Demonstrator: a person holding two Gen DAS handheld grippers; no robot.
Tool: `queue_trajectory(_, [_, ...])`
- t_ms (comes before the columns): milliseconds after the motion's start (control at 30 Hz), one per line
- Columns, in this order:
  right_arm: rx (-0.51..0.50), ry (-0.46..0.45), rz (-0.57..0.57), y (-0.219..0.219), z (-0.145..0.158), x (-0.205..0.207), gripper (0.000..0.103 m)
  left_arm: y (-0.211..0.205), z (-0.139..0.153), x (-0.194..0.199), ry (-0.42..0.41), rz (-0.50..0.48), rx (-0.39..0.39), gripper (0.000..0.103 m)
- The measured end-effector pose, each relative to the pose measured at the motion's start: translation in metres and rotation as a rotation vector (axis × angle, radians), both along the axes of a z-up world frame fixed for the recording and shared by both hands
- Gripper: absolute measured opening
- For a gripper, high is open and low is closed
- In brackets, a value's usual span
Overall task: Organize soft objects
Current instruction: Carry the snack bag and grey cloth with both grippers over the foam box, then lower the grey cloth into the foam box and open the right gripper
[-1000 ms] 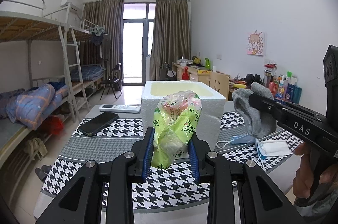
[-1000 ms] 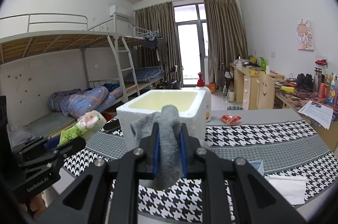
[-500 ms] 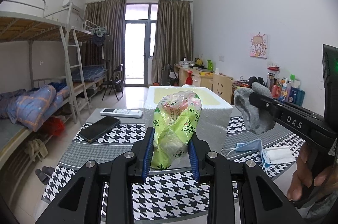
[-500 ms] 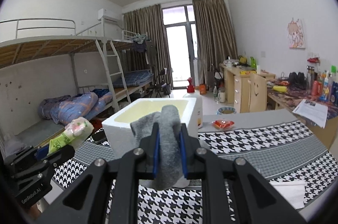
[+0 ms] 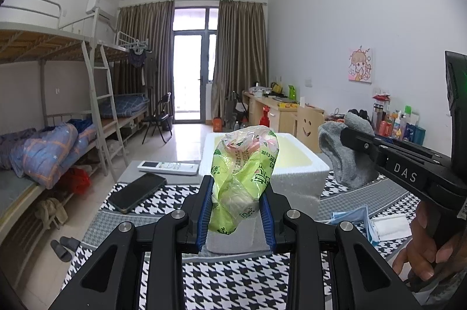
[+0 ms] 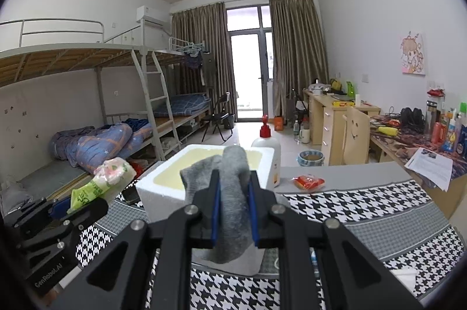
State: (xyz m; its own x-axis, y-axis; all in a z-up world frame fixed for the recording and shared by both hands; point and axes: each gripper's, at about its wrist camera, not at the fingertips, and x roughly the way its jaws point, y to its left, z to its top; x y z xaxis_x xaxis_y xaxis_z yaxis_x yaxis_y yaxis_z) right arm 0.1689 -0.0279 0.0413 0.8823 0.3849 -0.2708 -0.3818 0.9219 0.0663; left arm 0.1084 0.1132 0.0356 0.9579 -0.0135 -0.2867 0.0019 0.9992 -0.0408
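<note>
My left gripper (image 5: 235,210) is shut on a green plastic tissue pack (image 5: 243,169), held above the table in front of a white foam box (image 5: 297,178). The pack also shows at the left of the right wrist view (image 6: 102,184). My right gripper (image 6: 233,210) is shut on a grey sock (image 6: 233,193), held near the box's (image 6: 154,187) front edge. The sock also shows at the right of the left wrist view (image 5: 347,164). The box is open on top and its inside looks yellowish.
The table has a black-and-white houndstooth cloth (image 5: 233,280). On it lie a black phone (image 5: 137,191), a white remote (image 5: 169,167), a blue face mask (image 5: 353,218), a folded white cloth (image 5: 391,226), a white bottle with a red cap (image 6: 267,152) and a red packet (image 6: 308,182).
Both grippers have risen and tilted a little with their loads; the box appears lower and slightly farther in both views. Grips are unchanged.
</note>
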Motion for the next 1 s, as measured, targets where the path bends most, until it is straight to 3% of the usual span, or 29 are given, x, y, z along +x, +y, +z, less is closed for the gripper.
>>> queue_trajectory(600, [-0.039,0.028,0.004,0.008,0.018,0.042,0.020,0.004,0.030,0.055,0.034,0.004,0.007,0.032])
queue_trajectory(1000, [-0.072,0.041,-0.031,0.020,0.013,0.069,0.020,0.011,0.023,0.089,0.054,-0.035,0.002,0.032])
